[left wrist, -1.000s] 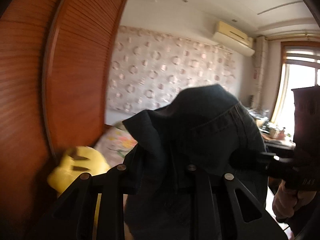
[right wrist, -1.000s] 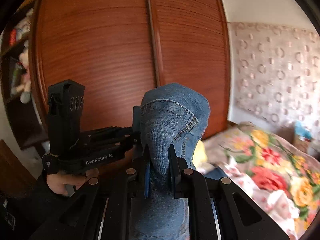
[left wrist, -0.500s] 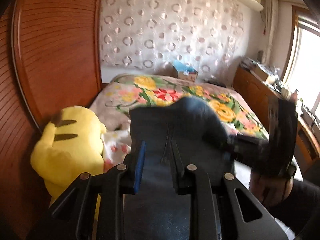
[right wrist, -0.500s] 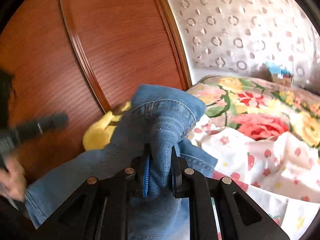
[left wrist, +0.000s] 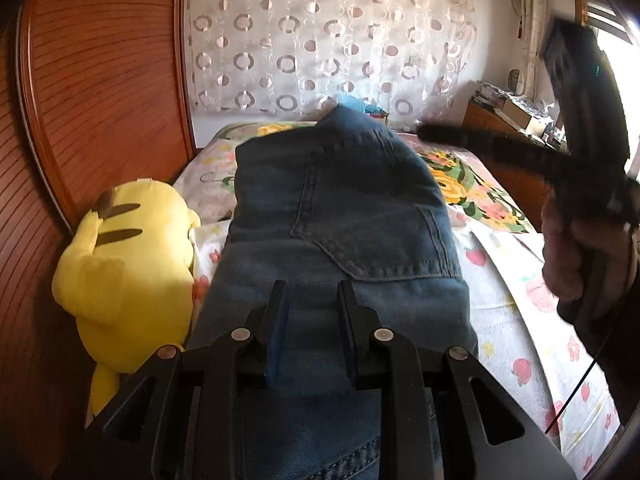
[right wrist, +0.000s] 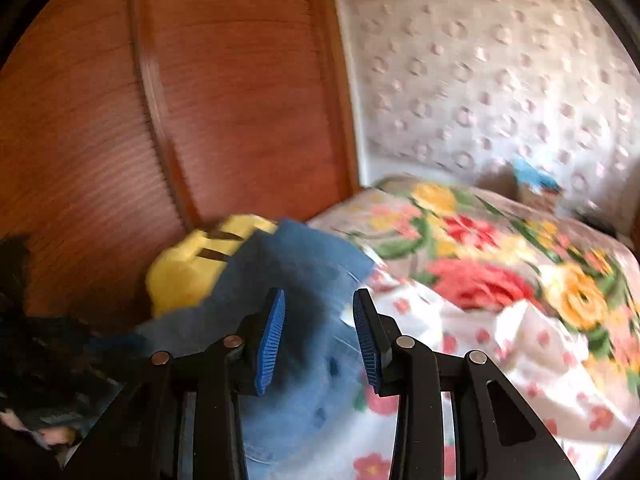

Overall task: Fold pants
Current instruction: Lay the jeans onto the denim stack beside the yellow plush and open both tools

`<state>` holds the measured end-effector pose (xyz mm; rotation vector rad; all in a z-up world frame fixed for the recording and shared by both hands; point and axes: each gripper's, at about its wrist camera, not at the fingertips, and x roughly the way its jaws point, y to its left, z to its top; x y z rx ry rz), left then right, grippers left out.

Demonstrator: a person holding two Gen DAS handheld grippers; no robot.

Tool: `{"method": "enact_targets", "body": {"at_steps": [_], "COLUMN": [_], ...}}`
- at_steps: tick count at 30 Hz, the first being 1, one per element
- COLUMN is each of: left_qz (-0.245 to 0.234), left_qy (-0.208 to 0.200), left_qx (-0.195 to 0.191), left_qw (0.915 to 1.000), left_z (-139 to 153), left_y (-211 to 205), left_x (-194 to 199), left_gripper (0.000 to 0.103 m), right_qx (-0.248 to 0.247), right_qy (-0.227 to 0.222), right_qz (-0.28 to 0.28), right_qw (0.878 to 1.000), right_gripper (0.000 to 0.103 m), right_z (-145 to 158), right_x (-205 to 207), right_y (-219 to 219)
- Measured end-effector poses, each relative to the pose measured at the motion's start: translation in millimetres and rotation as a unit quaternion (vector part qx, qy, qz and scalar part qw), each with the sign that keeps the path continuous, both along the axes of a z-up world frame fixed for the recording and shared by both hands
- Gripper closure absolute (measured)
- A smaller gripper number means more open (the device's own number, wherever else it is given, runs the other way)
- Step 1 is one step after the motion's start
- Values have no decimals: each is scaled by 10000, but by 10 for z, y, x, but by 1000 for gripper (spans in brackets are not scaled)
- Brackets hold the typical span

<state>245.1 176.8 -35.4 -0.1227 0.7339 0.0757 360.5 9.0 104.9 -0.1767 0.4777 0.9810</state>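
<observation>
Left fingers (left wrist: pixel 312 300) pinch the jeans (left wrist: pixel 340 216); right fingers (right wrist: pixel 318 308), just opening, straddle them untouched

Gripping blue jeans (left wrist: pixel 344 216) between left gripper (left wrist: pixel 312 312) fingers, denim draping toward the bed's (left wrist: pixel 520 308) left edge, beside a yellow plush toy (left wrist: pixel 132 264); right hand (left wrist: pixel 580 248) holding right gripper.

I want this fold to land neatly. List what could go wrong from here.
1. The right tongs have just been opening and their pads are off the jeans, so that side may slump unevenly while the left tongs grip.
2. The jeans lie against the yellow plush toy, which could snag or skew the edge.
3. The bedsheet is rumpled underneath, so creases may transfer.
</observation>
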Motion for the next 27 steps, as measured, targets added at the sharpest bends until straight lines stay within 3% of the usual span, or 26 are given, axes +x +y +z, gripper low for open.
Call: {"method": "enact_targets", "body": {"at_steps": [3, 8, 13, 19, 27], "left_qz": [45, 99, 79, 119, 145], "left_qy": [52, 80, 61, 56, -45], "left_qx": [-45, -103, -148, -87, -5], "left_qw": [10000, 9999, 9998, 9999, 9999], "left_z": [-55, -130, -146, -117, -14], "left_y": [-1, 39, 42, 20, -36], "left_x": [-11, -21, -24, -49, -161], "left_gripper": [78, 78, 78, 78, 78], "right_qx": [-151, -721, -871, -857, -636], "right_qy": [80, 280, 504, 401, 331], "right_qz": [333, -154, -318, -491, -239], "right_qw": [9993, 9969, 9944, 9943, 9971], "right_gripper": [75, 88, 88, 88, 88], "right_z": [10, -201, -293, -148, -298], "right_x": [-18, 315, 540, 350, 9], "right_y": [258, 530, 631, 648, 393]}}
